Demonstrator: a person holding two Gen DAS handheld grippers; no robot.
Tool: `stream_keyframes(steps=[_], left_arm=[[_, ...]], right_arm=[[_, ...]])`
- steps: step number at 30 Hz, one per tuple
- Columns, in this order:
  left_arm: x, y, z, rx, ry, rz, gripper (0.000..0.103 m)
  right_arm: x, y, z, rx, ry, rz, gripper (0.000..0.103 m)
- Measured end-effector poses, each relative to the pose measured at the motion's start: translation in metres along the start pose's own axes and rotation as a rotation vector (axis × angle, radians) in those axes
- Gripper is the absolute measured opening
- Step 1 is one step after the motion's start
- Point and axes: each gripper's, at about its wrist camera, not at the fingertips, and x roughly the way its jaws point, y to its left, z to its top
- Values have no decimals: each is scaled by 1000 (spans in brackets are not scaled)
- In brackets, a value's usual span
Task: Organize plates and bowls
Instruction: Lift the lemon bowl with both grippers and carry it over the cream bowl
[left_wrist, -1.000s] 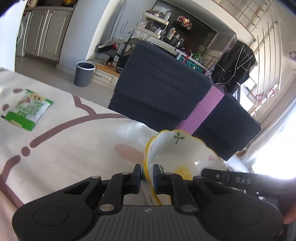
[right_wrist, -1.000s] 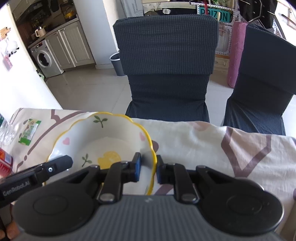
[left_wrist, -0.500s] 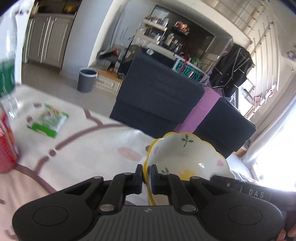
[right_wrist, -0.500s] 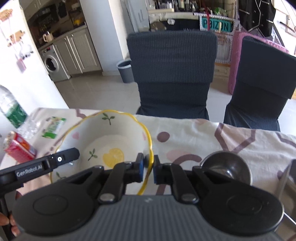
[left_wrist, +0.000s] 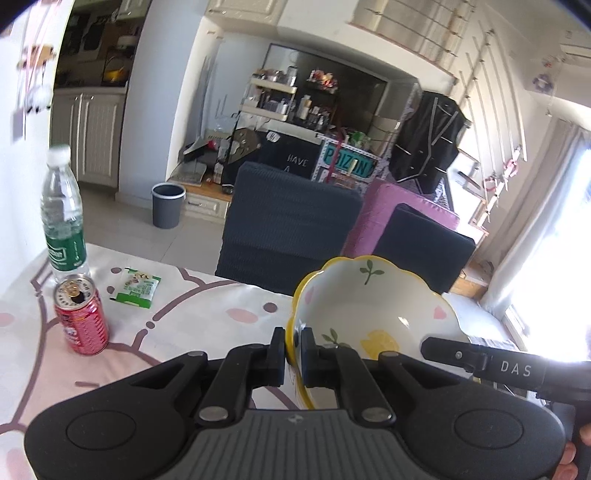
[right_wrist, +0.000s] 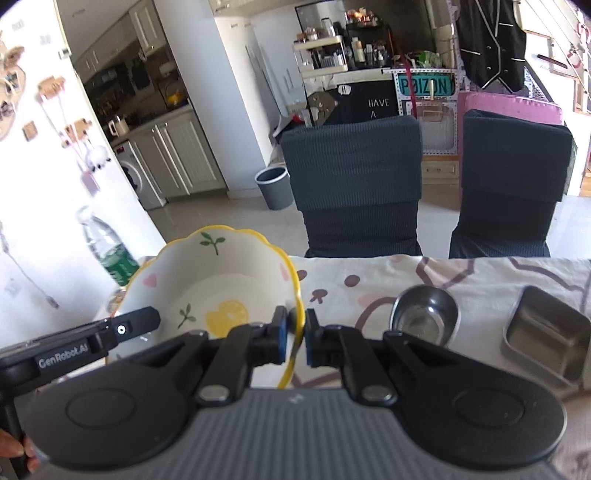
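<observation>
Now lifted clear of the bench (right_wrist: 480, 269), the bowl (right_wrist: 221, 280) hangs pinched between my left tongs (left_wrist: 292, 349) and right tongs (right_wrist: 295, 341), ready for stacking.

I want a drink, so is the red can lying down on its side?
No, the red can stands upright on the tablecloth, its opened top facing up, beside the water bottle.
</observation>
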Motion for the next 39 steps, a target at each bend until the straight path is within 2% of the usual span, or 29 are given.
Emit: stream_keyframes(steps=[9,17,28,35,39], left_arm=[[-61,-47,-45,31,32,-57,9],[-84,-94,-93,87,82,-123,9],[-71,-145,-144,143,206,-230,10],[-47,-168,-174,219,294,-276,11],[-33,-174,-186,271,341,-264,12]], right_arm=[[-81,-23,-47,38,-27,-20,11],[-133,-62,-99,97,-45,-52,11],[-178,-115,-154,132,-12,-134,10],[-186,-149,-179,169,29,-175,10],[-177,-157,-183,167,65,-197,10]])
